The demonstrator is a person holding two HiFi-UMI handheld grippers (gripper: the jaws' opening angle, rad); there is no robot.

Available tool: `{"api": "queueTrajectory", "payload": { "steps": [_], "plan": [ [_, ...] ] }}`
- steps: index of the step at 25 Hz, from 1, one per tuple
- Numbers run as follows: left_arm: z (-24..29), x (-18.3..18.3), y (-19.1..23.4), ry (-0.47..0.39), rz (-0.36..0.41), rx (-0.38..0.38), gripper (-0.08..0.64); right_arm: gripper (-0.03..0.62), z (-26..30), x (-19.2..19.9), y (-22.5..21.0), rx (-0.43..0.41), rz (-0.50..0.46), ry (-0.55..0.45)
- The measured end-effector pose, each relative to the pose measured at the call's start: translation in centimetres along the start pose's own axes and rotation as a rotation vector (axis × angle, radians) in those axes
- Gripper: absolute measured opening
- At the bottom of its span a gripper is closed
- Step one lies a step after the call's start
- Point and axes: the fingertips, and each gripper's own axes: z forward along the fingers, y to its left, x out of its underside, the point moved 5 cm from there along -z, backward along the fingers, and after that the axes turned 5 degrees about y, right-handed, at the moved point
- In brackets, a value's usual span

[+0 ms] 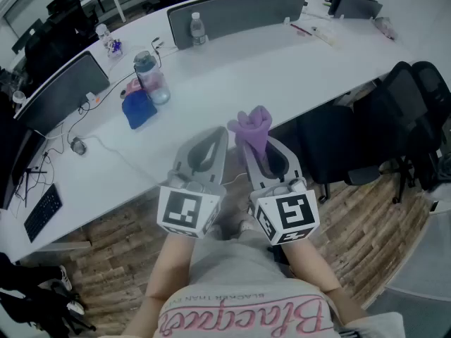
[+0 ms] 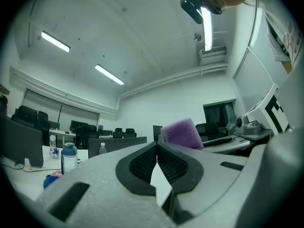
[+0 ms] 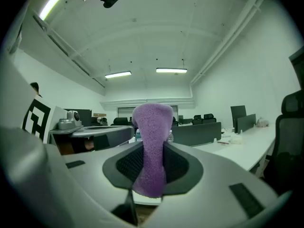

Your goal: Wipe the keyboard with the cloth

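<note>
The soft, fuzzy purple cloth (image 3: 152,122) stands up in a bunch, pinched by the right hand-held gripper (image 3: 152,163). The left hand-held gripper (image 2: 156,146) has its tips pressed together.

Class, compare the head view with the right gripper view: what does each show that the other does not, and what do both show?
Head view only: the keyboard near the picture's left edge, and the marker cube on the right claw. Right gripper view only: the ceiling lights. Both: the purple cloth clamped in the right claw, and the white desk.
</note>
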Motion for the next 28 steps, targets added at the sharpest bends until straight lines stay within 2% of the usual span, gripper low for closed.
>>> {"api": "queueTrajectory", "payload": {
  "steps": [6,9,16,21,28],
  "plan": [
    [-1.3,0.2,0.9,0.01,0.02,-0.012,0.006,0.092,0.2,0.2,1.4,-0.001,0.011,0.002],
    [-2.1,0.1,1.5,0.018,0.004,-0.031,0.006,0.089,0.6,0.3,2.2,-0.019,0.008,0.009],
    [-4.6,0.8,4.0,0.044,-0.008,-0.142,0.006,0.087,2.5,0.4,5.0,-0.151,0.004,0.015],
    [-8.0,1.2,6.3,0.052,-0.012,-0.299,0.006,0.087,4.6,0.5,7.6,-0.306,0.011,0.038],
    [-16.3,1.9,9.3,0.048,-0.047,-0.606,0.006,0.087,6.9,0.6,14.7,-0.602,-0.03,0.063]
  ]
}}
